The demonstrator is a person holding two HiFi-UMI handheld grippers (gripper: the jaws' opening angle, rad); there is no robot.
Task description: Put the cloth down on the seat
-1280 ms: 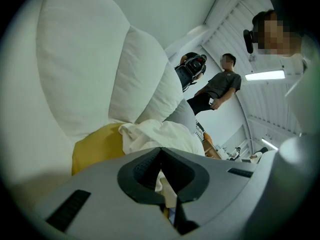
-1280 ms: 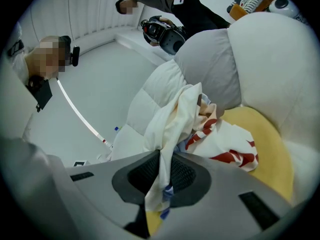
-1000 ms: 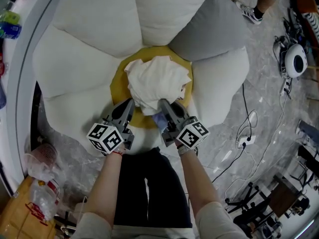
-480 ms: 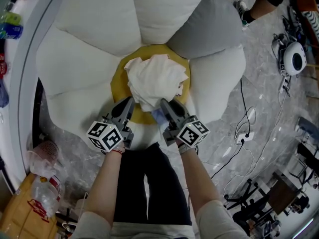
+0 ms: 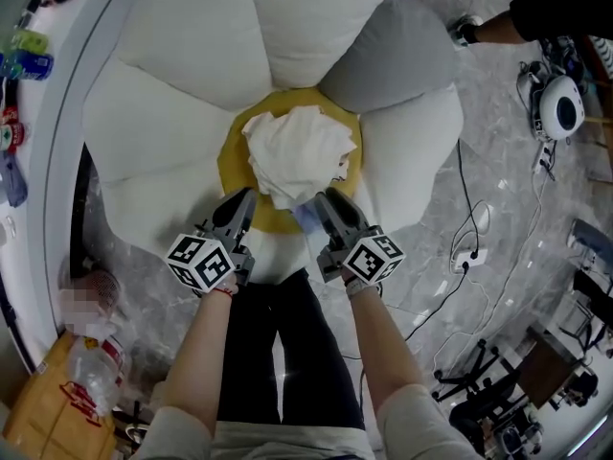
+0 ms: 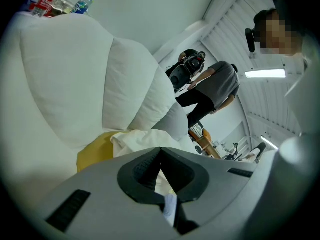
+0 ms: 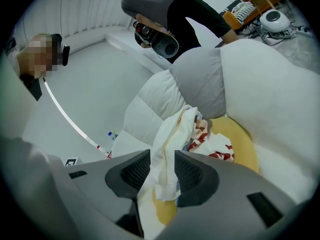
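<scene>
A crumpled white cloth (image 5: 299, 151) with red print lies on the yellow centre (image 5: 233, 161) of a flower-shaped seat with white petals. My left gripper (image 5: 245, 199) touches the cloth's near left edge. In the left gripper view its jaws (image 6: 161, 151) meet at the tips with a bit of cloth (image 6: 145, 139) caught between them. My right gripper (image 5: 328, 199) is at the cloth's near right edge. Its jaws (image 7: 162, 171) are opening, and a fold of cloth (image 7: 175, 134) hangs loose between the parted pads over the yellow centre (image 7: 240, 139).
A grey petal (image 5: 393, 56) sits at the seat's far right. Cables (image 5: 469, 257) and a round white device (image 5: 560, 108) lie on the marble floor to the right. Plastic bags (image 5: 86, 372) sit at the near left. Another person (image 6: 210, 89) stands beyond the seat.
The right gripper's jaws have parted around the cloth's edge. The cloth stays on the yellow centre and both hands have hardly shifted.
</scene>
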